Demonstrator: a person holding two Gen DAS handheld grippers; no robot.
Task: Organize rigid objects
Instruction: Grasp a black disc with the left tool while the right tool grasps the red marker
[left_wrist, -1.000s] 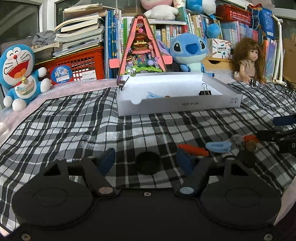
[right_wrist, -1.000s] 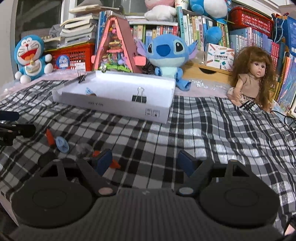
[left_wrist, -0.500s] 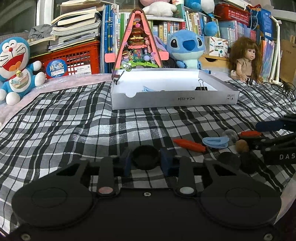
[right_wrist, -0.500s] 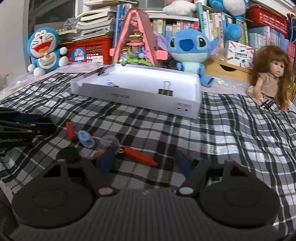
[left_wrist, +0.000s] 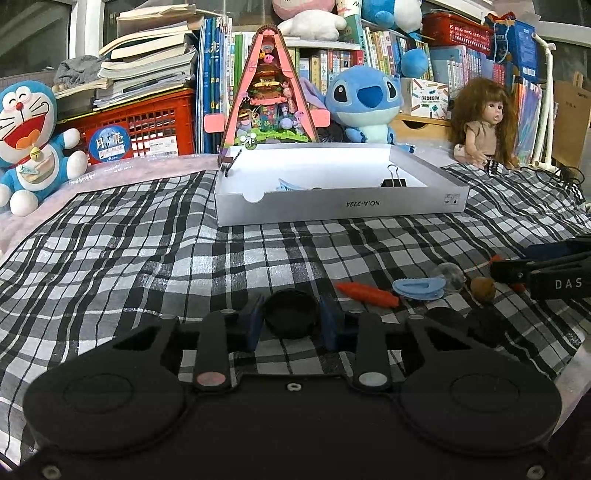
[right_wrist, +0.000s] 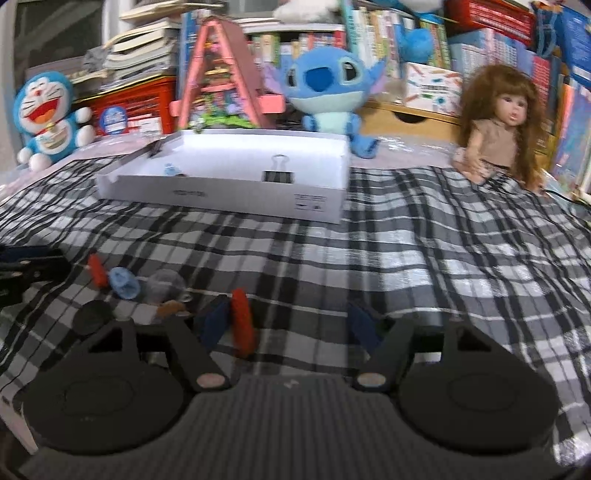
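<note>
A black cap sits on the plaid cloth, pinched between the blue pads of the left hand-held gripper, whose jaws are drawn narrow against both of its sides. To its right on the cloth lie an orange piece, a blue clip, a clear ball and a brown ball, close together, with two more dark round pieces just nearer the camera.

The right hand-held gripper stands wide, its jaws apart. A second orange piece lies between them, just beside the left pad; the view is blurred and I cannot tell whether that pad touches it. The other pad is well clear of it.

Farther back on the cloth is a white box, shallow and open. Inside it lie a blue clip near the front wall and a black binder clip towards the right.

Behind the box stand a pink triangular toy house, a blue plush, a doll at the right, and a blue-and-white cat plush at the left beside a red crate.
</note>
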